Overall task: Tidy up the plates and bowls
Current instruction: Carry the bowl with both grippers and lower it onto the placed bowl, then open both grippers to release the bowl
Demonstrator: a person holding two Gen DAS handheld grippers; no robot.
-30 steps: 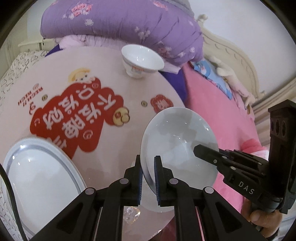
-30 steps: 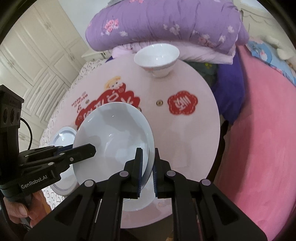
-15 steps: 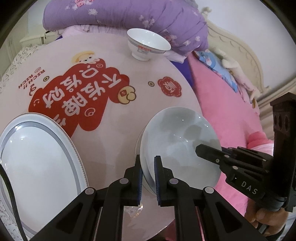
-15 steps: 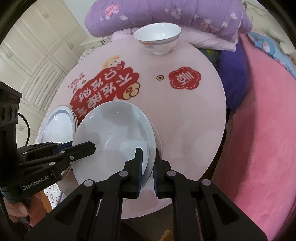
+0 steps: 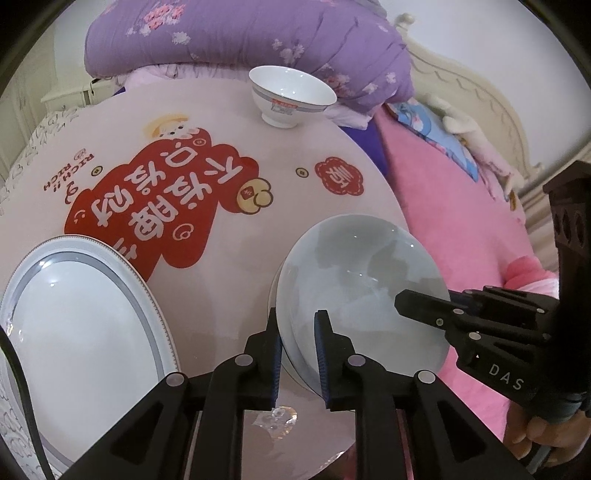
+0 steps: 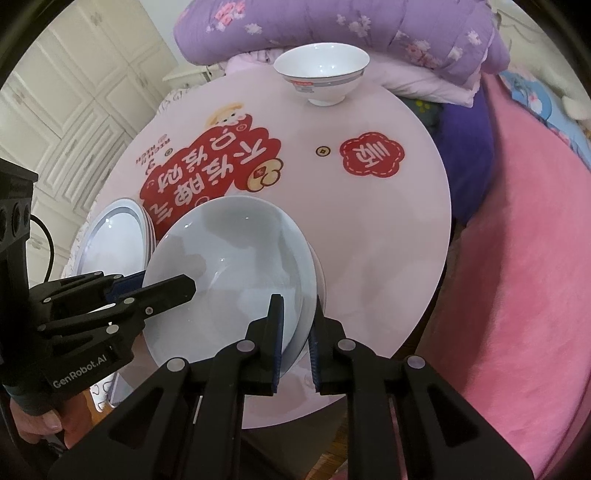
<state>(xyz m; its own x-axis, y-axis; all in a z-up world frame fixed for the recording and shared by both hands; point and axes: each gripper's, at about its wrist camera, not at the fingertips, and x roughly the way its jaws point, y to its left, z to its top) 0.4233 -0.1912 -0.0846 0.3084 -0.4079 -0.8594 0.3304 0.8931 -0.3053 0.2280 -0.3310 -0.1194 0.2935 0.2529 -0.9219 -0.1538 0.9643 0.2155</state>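
Straddling opposite rims of pale blue plate (image 5: 354, 280), left tongs (image 5: 298, 345) and right tongs (image 6: 296, 334), both just easing apart, pads now slightly clear of the rim on either side. Plate resting on another plate beneath, at near right edge of round pink counter (image 5: 229, 280). Beside it to the left, stack of grey-rimmed white plates (image 5: 77, 328). At far edge, white bowl (image 5: 290, 94) standing upright. Beyond, purple quilt (image 5: 240, 33) and pink bed (image 6: 524, 258) to the right.
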